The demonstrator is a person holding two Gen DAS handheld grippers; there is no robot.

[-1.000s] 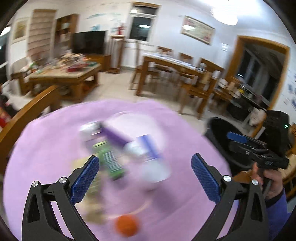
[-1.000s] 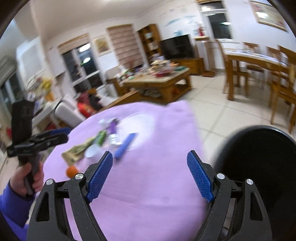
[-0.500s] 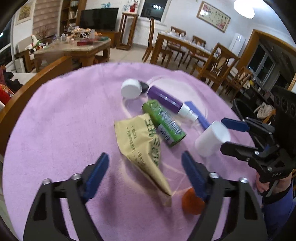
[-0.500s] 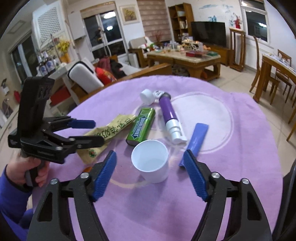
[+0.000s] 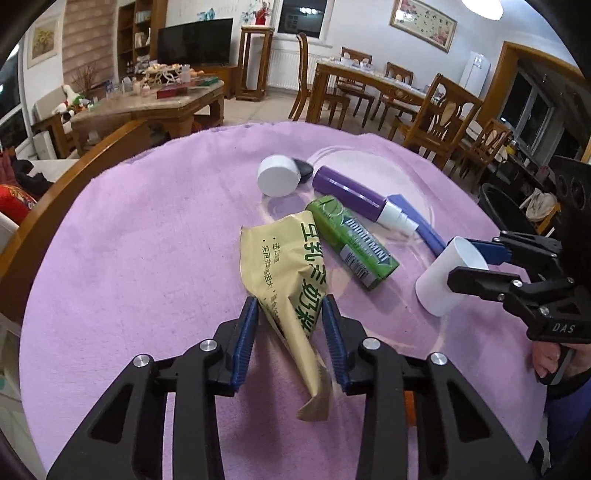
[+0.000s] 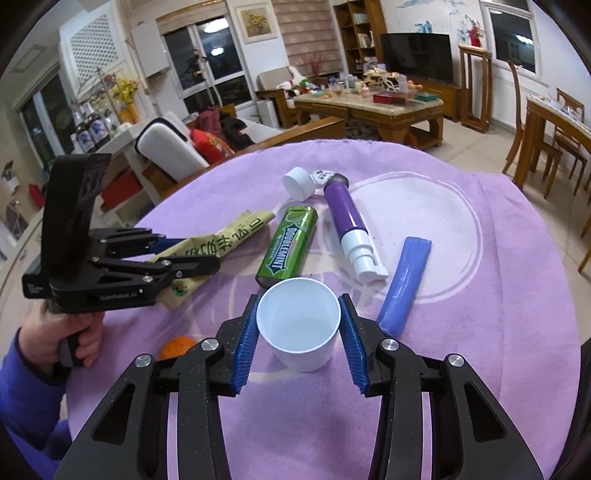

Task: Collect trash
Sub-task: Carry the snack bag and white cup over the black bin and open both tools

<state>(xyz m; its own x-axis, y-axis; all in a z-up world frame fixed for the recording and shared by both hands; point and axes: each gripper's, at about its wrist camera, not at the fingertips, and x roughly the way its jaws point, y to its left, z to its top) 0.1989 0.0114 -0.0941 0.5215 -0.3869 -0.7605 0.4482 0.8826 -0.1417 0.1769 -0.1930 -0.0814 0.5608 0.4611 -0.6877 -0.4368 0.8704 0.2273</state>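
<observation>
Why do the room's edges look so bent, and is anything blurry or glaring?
Both wrist views are fisheye, so walls and furniture curve toward black corners. Left wrist view: sharp, with the yellow wrapper legible and a ceiling lamp glaring. Right wrist view: also sharp, the white cup softly shadowed inside.

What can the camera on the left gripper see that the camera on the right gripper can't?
Only the left wrist view shows the black bin past the table edge, and the dining table with chairs. Only the right wrist view shows the orange ball, the inside of the white cup and the window. Both show the yellow wrapper between the left gripper pads, the cup between the right gripper pads, the green gum pack and the purple bottle.
</observation>
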